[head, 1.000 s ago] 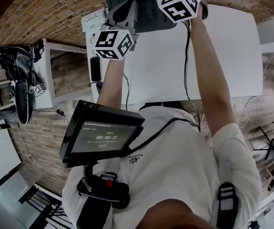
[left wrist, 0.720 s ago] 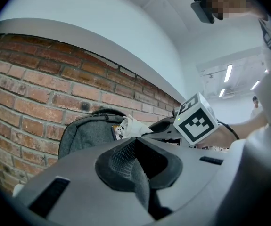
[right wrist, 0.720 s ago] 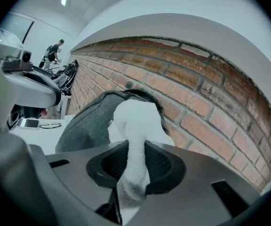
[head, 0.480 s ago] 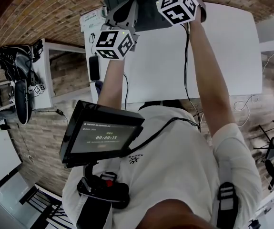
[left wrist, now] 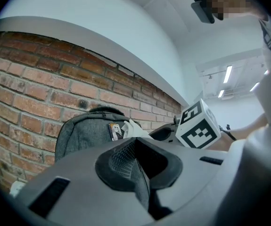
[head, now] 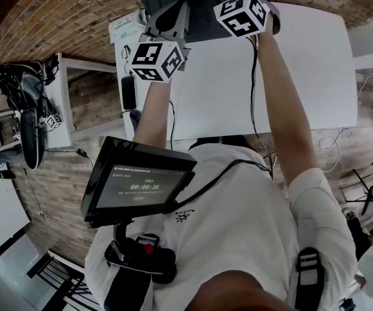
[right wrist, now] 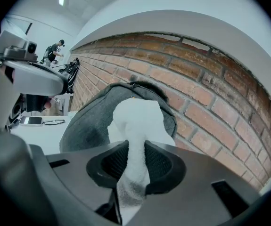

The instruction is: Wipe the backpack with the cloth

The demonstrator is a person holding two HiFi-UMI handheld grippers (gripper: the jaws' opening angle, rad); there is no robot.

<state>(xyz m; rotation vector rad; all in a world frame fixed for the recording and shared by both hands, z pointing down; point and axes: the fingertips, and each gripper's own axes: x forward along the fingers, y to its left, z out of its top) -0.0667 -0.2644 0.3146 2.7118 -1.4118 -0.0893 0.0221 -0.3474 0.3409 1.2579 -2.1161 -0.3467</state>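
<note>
Backpack [right wrist: 90,119]: grey heathered woven fabric, rounded dome shape with a dark top handle. It stands upright at the far edge of the table [head: 303,76], toward its left corner, with its back against the brick wall [right wrist: 215,93].

Label [left wrist: 115,131]: a small rectangular printed tag on the backpack's front, just beside the cloth.

Cloth [right wrist: 137,121]: white, soft and fuzzy, with a fine nap. It is bunched into a rounded wad at the front and narrows to a twisted neck where it is held. The wad lies against the upper front of the backpack.

Right gripper [right wrist: 136,157]: its 2 dark jaws, with ribbed rubbery pads, are clamped partway closed on the cloth's neck. The cloth fills the gap and hangs out below.

Left gripper [left wrist: 137,166]: its 2 textured pads meet along a thin seam, closed with nothing between them. It is held level in front of the backpack, apart from it.

Marker cubes [head: 157,60]: 1 hard cube with black-and-white square patterns rides on each gripper.

Table: smooth, flat, matte white top, rectangular.

Brick wall: rough red-brown bricks with pale mortar lines, below a plain white wall.

Screen [head: 141,186]: a dark, flat rectangular panel mounted at the person's chest.
</note>
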